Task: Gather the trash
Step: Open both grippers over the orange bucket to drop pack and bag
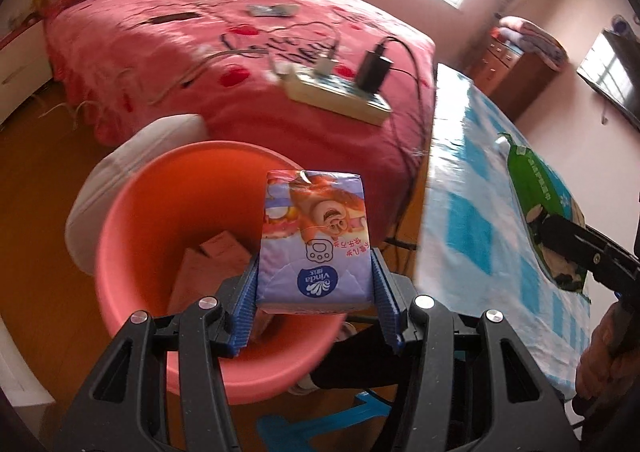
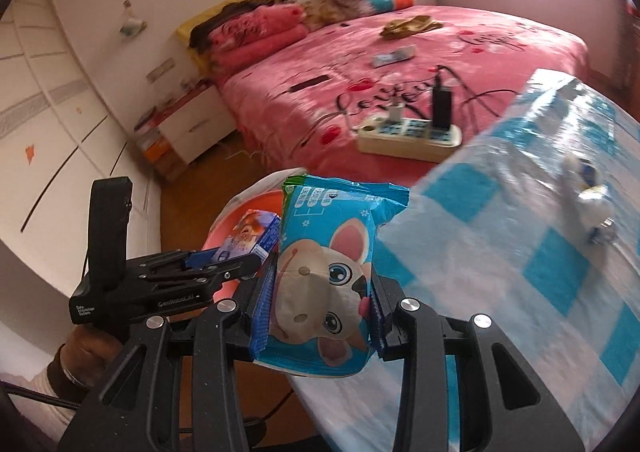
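Note:
My left gripper (image 1: 316,266) is shut on a purple Vinda tissue pack (image 1: 316,228), held upright above an orange bin (image 1: 132,236). Brown cardboard pieces (image 1: 216,256) lie inside the bin. My right gripper (image 2: 322,272) is shut on a blue wipes pack (image 2: 328,236) printed with a cartoon animal, at the edge of the blue-and-white checked table (image 2: 500,272). In the right wrist view the left gripper (image 2: 216,256) and its tissue pack (image 2: 252,236) hang over the bin (image 2: 240,204). The left wrist view shows the right gripper (image 1: 560,230) with the wipes pack (image 1: 532,180), green side up.
A pink bed (image 1: 200,52) behind the bin carries a power strip (image 1: 336,92) with chargers and cables. A white bundle (image 1: 120,164) lies against the bin's far side. A small crumpled white item (image 2: 592,204) lies on the table. A wooden floor surrounds the bin.

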### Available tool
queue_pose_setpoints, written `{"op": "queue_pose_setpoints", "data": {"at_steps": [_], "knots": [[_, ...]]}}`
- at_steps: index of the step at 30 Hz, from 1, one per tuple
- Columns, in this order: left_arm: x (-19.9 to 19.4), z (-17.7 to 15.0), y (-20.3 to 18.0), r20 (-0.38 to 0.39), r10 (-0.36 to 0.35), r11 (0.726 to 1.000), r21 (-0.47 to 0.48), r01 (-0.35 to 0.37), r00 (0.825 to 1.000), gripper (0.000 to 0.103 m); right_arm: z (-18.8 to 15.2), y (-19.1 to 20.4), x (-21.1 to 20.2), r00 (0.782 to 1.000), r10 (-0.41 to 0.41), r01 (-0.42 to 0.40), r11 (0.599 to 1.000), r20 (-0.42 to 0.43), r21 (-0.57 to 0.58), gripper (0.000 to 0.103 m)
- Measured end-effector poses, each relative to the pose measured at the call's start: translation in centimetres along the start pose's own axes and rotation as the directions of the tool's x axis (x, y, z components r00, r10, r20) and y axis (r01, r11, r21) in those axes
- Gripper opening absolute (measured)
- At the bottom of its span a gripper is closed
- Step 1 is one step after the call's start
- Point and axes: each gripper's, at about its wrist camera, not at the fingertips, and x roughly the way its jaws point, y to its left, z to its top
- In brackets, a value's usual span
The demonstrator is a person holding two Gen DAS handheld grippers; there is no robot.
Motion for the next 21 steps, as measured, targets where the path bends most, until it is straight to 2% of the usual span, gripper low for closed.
{"op": "queue_pose_setpoints", "data": {"at_steps": [12,14,15,17,18,21], "knots": [[1.1,-1.0,4.6,-0.023,0.063,0.994,-0.089,-0.065,0.998,0.053,1.7,4.2,5.0,0.996,0.063,-0.069,0.993,-0.064,-0.094,0.040],[1.3,-1.1,5.1,-0.026,0.096,0.991,-0.096,-0.098,0.995,0.053,2.0,4.8,5.9,0.994,0.080,-0.088,0.991,-0.073,-0.103,0.042],[1.4,-1.2,5.3,-0.021,0.141,0.985,-0.092,-0.142,0.990,0.054,2.1,5.0,6.4,0.993,0.095,-0.103,0.989,-0.076,-0.105,0.043],[1.6,-1.2,5.6,-0.021,0.196,0.976,-0.088,-0.197,0.980,0.066,2.4,5.0,7.1,0.993,0.098,-0.105,0.990,-0.069,-0.096,0.055],[1.7,-1.2,5.8,-0.022,0.214,0.972,-0.091,-0.215,0.977,0.068,2.5,4.8,7.2,0.993,0.098,-0.103,0.991,-0.064,-0.082,0.063],[1.5,-1.1,6.3,-0.015,0.253,0.963,-0.095,-0.253,0.967,0.075,2.3,3.8,6.4,0.994,0.106,-0.108,0.994,-0.036,-0.034,0.072]]}}
